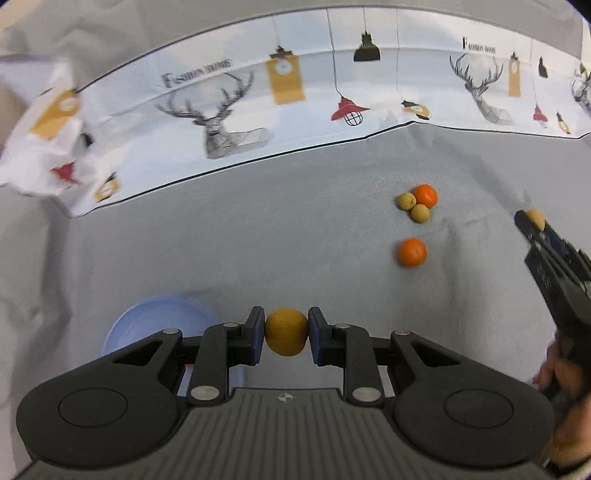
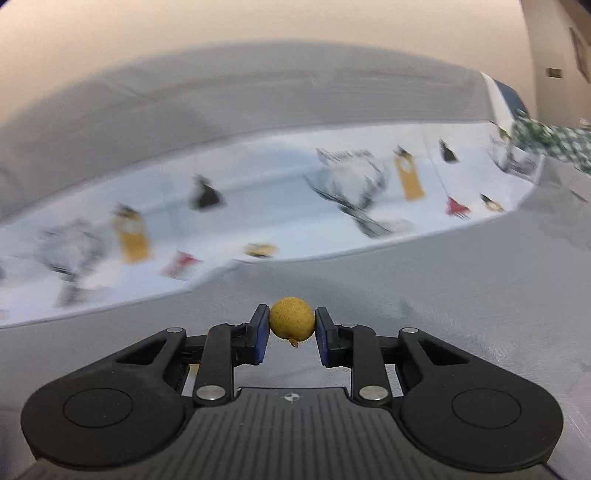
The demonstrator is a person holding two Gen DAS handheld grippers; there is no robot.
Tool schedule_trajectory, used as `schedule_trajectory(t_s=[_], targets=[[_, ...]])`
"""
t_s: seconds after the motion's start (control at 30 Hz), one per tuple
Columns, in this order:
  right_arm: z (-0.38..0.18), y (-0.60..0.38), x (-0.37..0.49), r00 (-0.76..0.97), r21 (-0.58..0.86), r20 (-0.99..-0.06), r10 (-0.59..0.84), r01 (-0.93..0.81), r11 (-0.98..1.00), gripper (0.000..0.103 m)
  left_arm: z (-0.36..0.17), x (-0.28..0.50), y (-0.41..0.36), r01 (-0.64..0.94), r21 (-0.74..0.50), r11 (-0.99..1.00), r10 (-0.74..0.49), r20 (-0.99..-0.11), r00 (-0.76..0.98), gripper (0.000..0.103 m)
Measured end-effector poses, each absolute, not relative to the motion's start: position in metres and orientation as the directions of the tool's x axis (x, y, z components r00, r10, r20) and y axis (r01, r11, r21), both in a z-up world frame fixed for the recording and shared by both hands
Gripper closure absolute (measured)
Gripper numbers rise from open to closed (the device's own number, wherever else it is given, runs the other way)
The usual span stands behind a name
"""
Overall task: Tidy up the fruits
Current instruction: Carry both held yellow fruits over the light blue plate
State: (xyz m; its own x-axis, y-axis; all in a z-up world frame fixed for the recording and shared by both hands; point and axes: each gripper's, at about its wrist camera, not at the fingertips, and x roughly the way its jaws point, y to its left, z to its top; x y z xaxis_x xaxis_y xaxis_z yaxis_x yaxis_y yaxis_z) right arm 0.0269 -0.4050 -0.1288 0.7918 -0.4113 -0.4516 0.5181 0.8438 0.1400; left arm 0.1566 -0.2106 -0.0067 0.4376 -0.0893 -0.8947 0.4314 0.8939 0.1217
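Tongs left (image 1: 286,331) clamp a yellow fruit (image 1: 286,332) beside blue bowl (image 1: 155,325), poised for sorting | tongs right (image 2: 291,325) pinch small yellow fruit (image 2: 292,319) aloft | two oranges (image 1: 412,252), two yellow fruits (image 1: 420,212) wait on grey table (image 1: 258,240).

A grey cloth (image 1: 258,240) covers the desk across mid-frame — behind it, along the upper frame, a white printed sheet (image 1: 314,92) with deer heads and lamps; beige wall (image 2: 258,29) above.
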Motion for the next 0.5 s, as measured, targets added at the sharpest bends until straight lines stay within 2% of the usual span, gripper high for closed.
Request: schedule_trajectory(t_s=[0.27,0.4,0.5], targets=[[-0.049,-0.292,-0.053,0.891,0.281,-0.450,-0.058,0.203,0.938,0.075,0.022,0.078,-0.128,0.397,0.107,0.911,-0.085,-0.895,0.438,0.075],[-0.029,-0.248,-0.074,0.874,0.319,-0.482,0.063,0.108,0.942,0.075,0.028,0.044,-0.079,0.355,0.087,0.931,-0.084,-0.895,0.439,0.075],[-0.017,-0.214,-0.085,0.857,0.295,-0.502,0.118,0.041,0.955,0.075,0.031,0.023,-0.047,0.323,0.071,0.944,-0.087,-0.888,0.451,0.075]])
